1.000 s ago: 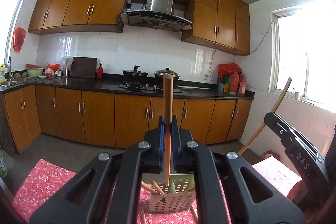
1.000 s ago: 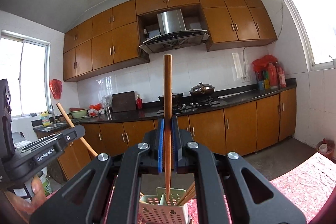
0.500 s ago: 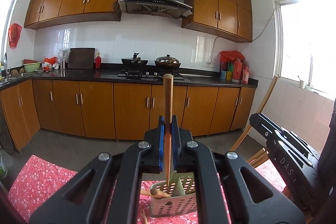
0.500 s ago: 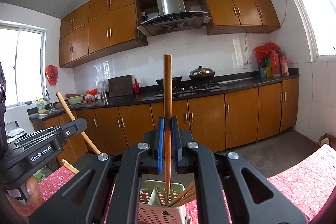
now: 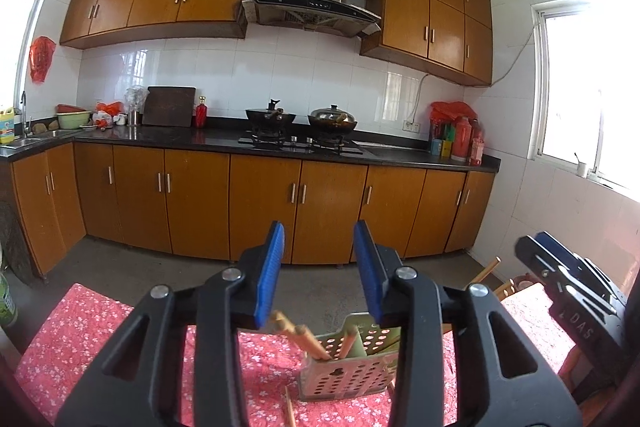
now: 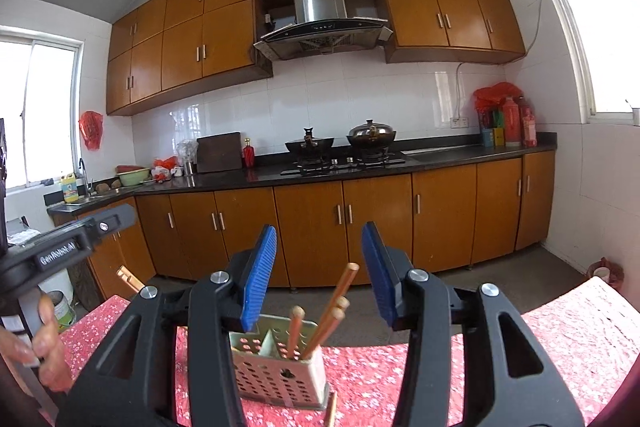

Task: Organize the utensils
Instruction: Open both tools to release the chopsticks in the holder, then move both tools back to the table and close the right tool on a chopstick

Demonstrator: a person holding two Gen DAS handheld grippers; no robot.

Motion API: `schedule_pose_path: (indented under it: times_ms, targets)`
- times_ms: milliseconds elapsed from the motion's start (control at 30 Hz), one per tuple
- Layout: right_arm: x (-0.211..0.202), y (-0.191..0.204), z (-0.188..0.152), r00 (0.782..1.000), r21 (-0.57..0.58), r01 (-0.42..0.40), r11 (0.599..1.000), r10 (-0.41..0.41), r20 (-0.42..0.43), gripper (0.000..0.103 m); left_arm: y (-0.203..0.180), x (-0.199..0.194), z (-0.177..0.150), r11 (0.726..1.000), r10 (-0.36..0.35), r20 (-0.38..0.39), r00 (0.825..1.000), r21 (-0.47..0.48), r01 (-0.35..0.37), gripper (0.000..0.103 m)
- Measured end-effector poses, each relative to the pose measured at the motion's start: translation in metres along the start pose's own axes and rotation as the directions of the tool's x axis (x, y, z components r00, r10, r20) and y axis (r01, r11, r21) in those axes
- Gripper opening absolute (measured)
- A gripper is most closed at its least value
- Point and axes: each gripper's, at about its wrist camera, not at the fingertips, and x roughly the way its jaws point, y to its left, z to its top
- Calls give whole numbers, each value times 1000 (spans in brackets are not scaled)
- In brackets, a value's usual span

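A perforated metal utensil holder (image 5: 340, 375) (image 6: 280, 371) stands on the pink floral tablecloth (image 5: 100, 339). Several wooden chopsticks (image 5: 306, 339) (image 6: 332, 307) lean in its compartments, free of any grip. My left gripper (image 5: 320, 275) hangs just above and before the holder. Its blue pads (image 5: 272, 275) are spreading apart with nothing between them. My right gripper (image 6: 319, 277) hovers over the same holder from the other side, its jaws also opening and empty. One loose chopstick (image 5: 289, 405) (image 6: 331, 407) lies on the cloth at the holder's foot.
A person's hand (image 6: 44, 347) grips the left tool at the left edge of the right wrist view. Behind the table runs a floor gap, then brown kitchen cabinets (image 5: 260, 203) with a stove (image 5: 300, 141) and pots. A red stool (image 6: 604, 271) sits at far right.
Both grippers were shut on upright chopsticks; now both have opened and the chopsticks have dropped into the holder. Both hands have sunk lower toward the holder.
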Motion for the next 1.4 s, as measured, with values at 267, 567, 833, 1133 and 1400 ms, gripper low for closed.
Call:
schedule_pose_path:
  times_ms: [267,567,833,1133,1400]
  targets:
    - [-48,-16,-23,994,18,67,998,-65,-91,47,21,-60,-30,998,67,-34,997,14,-66,44]
    - [-59,-22,-107,934,38,121,992,-101,-343,47,47,-87,-128,986,167,-219,961,63,-157,45]
    - [-21,-5,-177,803,61,72,996,-22,-596,31,54,-64,-193,990,138,-414,900,50,-129,45]
    - [8,9,-207,731,13,44,999,-23,-682,20,40,-37,-211,996,89,-503,860,43,-78,45]
    - [4,-22,-208,736,44,131,990,-67,-673,8,19,-19,-228,998,62,-558,828,63,-32,45]
